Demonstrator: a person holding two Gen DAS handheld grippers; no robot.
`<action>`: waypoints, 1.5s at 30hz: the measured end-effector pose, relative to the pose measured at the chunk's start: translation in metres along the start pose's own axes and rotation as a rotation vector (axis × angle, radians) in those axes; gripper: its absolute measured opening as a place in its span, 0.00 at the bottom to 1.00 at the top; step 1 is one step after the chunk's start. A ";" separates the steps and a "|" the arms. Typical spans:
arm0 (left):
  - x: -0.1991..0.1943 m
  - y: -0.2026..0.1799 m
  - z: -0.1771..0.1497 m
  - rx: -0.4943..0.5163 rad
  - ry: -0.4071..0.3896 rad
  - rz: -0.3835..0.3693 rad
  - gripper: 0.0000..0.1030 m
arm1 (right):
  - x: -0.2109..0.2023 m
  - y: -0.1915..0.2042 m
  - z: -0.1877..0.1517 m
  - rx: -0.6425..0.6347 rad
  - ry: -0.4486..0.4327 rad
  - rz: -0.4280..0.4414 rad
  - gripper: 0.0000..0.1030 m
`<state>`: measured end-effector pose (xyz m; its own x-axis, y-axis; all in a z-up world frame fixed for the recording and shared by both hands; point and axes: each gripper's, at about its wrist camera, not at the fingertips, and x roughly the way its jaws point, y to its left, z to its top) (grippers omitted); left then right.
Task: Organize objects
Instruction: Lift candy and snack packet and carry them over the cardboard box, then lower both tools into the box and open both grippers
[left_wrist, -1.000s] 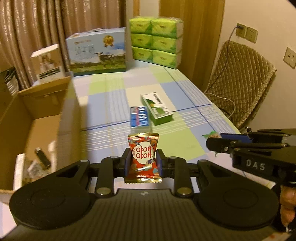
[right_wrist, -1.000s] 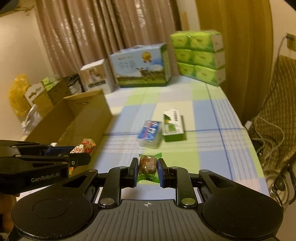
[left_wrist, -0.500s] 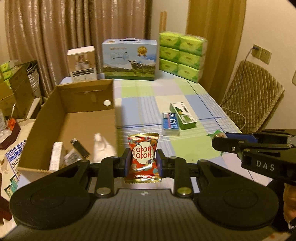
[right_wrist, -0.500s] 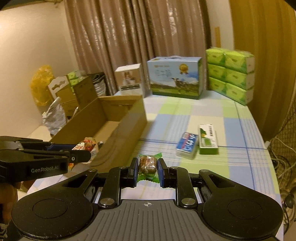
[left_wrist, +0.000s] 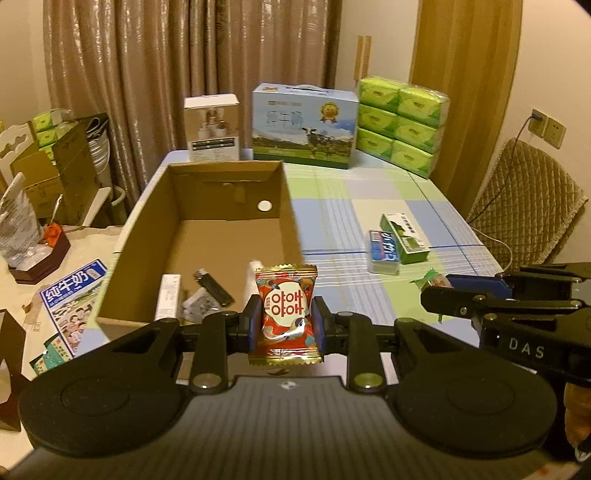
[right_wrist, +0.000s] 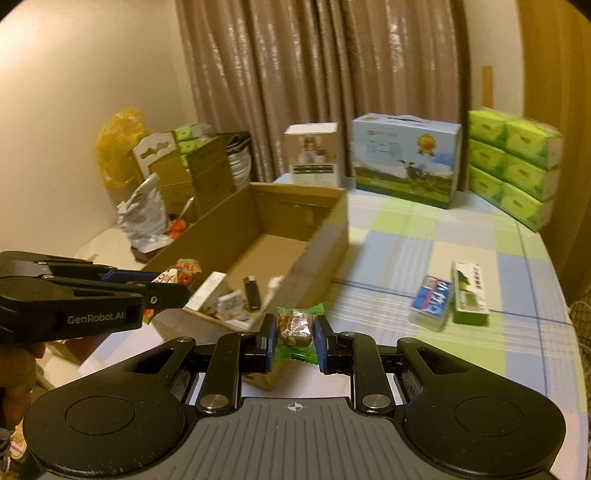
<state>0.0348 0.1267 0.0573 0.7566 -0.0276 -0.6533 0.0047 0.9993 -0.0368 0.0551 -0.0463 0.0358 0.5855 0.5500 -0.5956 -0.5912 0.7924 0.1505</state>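
Note:
My left gripper (left_wrist: 285, 320) is shut on a red snack packet (left_wrist: 284, 314) with white Korean letters, held above the near end of an open cardboard box (left_wrist: 291, 206). My right gripper (right_wrist: 294, 336) is shut on a green-wrapped candy (right_wrist: 295, 326), held above the table near the box's near right corner (right_wrist: 325, 243). The right gripper also shows in the left wrist view (left_wrist: 439, 286). The left gripper with its packet shows in the right wrist view (right_wrist: 173, 277). The box holds a black lighter (left_wrist: 214, 286), a white carton (left_wrist: 168, 297) and small wrapped items.
A blue packet (left_wrist: 383, 252) and a green-white box (left_wrist: 404, 236) lie on the checked tablecloth (left_wrist: 351, 206). A milk carton case (left_wrist: 304, 125), a white box (left_wrist: 212, 127) and stacked green tissue packs (left_wrist: 400, 125) stand at the far edge. A padded chair (left_wrist: 528, 206) is on the right.
Both grippers swung left from the table's middle to the cardboard box, which now fills the centre of both views. Each keeps its hold on its item.

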 end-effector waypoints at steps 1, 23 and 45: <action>-0.001 0.004 0.000 -0.003 -0.001 0.005 0.23 | 0.002 0.003 0.001 -0.005 0.002 0.006 0.18; 0.016 0.090 0.023 -0.018 0.017 0.071 0.23 | 0.074 0.047 0.047 -0.037 0.041 0.091 0.18; 0.073 0.105 0.034 0.009 0.080 0.035 0.23 | 0.121 0.039 0.059 -0.001 0.084 0.087 0.18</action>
<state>0.1131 0.2303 0.0315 0.7016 0.0058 -0.7126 -0.0147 0.9999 -0.0063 0.1361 0.0670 0.0161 0.4832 0.5925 -0.6446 -0.6381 0.7424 0.2041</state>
